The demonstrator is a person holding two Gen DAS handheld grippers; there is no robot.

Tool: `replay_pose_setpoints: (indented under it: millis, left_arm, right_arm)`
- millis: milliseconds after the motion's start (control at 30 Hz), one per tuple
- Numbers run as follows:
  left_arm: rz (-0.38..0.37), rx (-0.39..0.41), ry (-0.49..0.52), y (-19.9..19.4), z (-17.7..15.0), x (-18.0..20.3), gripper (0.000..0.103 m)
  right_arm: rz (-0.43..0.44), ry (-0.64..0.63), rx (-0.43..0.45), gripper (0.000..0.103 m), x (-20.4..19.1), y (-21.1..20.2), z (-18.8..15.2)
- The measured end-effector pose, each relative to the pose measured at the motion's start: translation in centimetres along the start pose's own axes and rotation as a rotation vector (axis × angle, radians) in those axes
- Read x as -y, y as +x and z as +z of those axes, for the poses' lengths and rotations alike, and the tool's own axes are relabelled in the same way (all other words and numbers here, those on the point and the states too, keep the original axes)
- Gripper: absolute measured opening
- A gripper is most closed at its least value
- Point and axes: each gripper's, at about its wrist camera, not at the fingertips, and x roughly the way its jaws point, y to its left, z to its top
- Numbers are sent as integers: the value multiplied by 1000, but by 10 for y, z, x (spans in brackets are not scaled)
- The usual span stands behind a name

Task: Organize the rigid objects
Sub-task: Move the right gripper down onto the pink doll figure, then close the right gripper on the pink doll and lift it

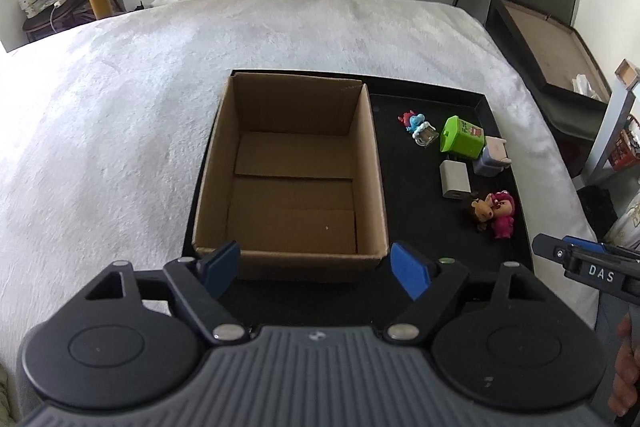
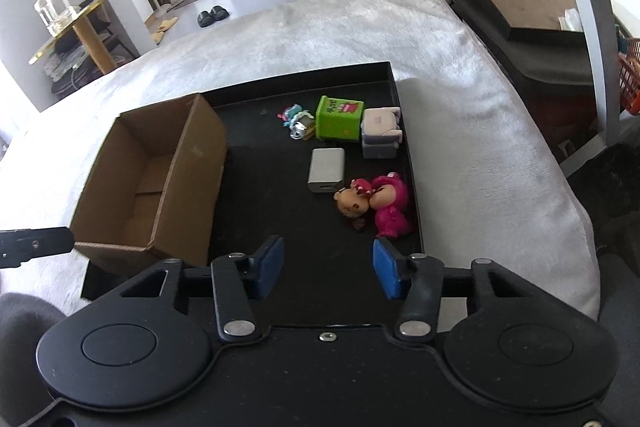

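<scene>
Pink figurine (image 2: 390,205) lies just ahead of the right hand-held gripper (image 2: 328,269), whose jaws gape, holding nothing.

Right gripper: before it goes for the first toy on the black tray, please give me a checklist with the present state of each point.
1. Right gripper open and holding nothing: ok.
2. Left gripper open, holding nothing, in front of the cardboard box: ok.
3. Box is open on top and nothing lies inside: ok.
4. Pink toy is the nearest one ahead of the right gripper: ok.
5. Pink toy free to take alone: not ok, the brown toy presses against it.
6. White charger lies apart from the green cube: ok.
</scene>
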Motion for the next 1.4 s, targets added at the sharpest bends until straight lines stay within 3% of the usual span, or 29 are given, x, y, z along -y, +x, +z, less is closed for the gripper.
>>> replay_pose_setpoints:
  millis: [100, 200, 600, 700, 1033, 1400]
  left_arm:
    - [23, -19, 11, 11, 7, 5, 83]
    - [39, -27, 22, 21, 13, 11, 83]
    - [138, -26, 82, 57, 32, 41, 82]
    - [155, -26, 100, 63, 35, 48, 75]
    - [224, -38, 176, 80, 39, 77, 68]
    - [287, -36, 238, 83, 31, 92, 65]
  right_arm:
    - [-6, 12, -6, 49, 7, 12, 4]
    - [-9, 20, -19, 37, 15, 28, 7]
    - [-11, 27, -54, 38, 31, 74, 18]
    - [-6, 27, -56, 38, 37, 83, 20]
    - [-26, -4, -79, 32, 50, 110, 7]
    - [19, -32, -59, 26, 51, 101, 2]
